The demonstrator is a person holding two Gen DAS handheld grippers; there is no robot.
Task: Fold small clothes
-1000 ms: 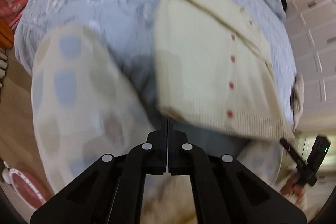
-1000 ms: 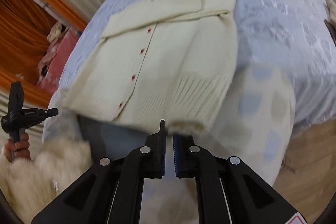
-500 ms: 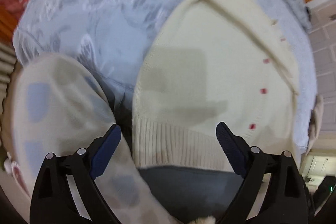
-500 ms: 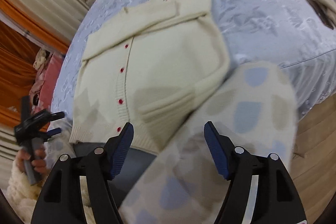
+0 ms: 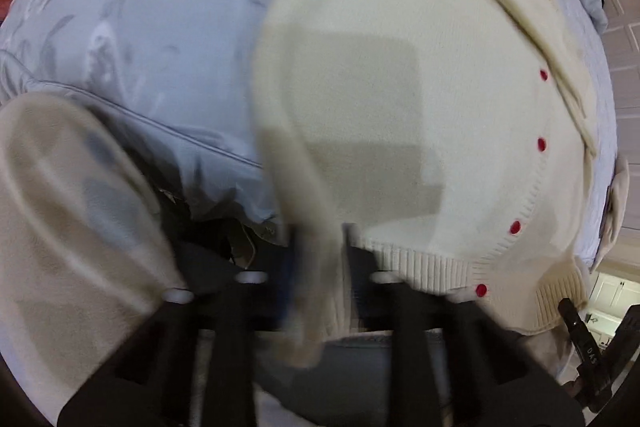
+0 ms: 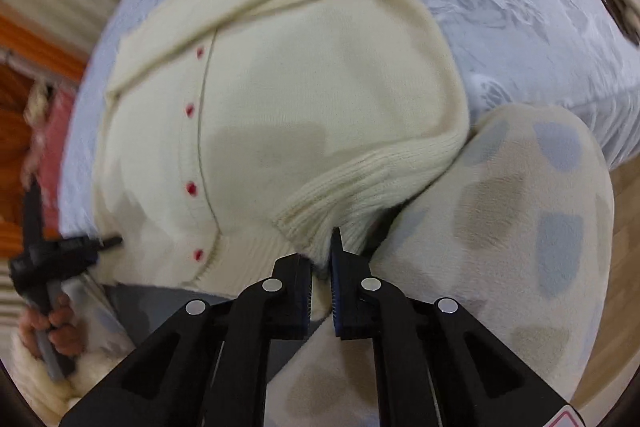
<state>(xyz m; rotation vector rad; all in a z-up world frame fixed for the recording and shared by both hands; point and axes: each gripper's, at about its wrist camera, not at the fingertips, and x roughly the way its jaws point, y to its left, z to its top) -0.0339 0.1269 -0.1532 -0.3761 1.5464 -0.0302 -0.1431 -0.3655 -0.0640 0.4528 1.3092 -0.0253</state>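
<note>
Left wrist view: the cardigan (image 5: 420, 115) is seen spread on the bed (image 5: 140, 27), filling the centre and right of the frame. Its lower left hem corner is pinched in the left gripper (image 5: 316, 263), though blur hides how far the jaws stand. Right wrist view: the ribbed hem at lower centre is clamped in the narrow right gripper (image 6: 321, 267). The knit is judged soft, light and stretchy; hem corners are the firmest hold.

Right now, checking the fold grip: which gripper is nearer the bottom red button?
Left. The left gripper pinches the cardigan hem close beside the bottom button; the right gripper grips the ribbed corner farther away.
</note>
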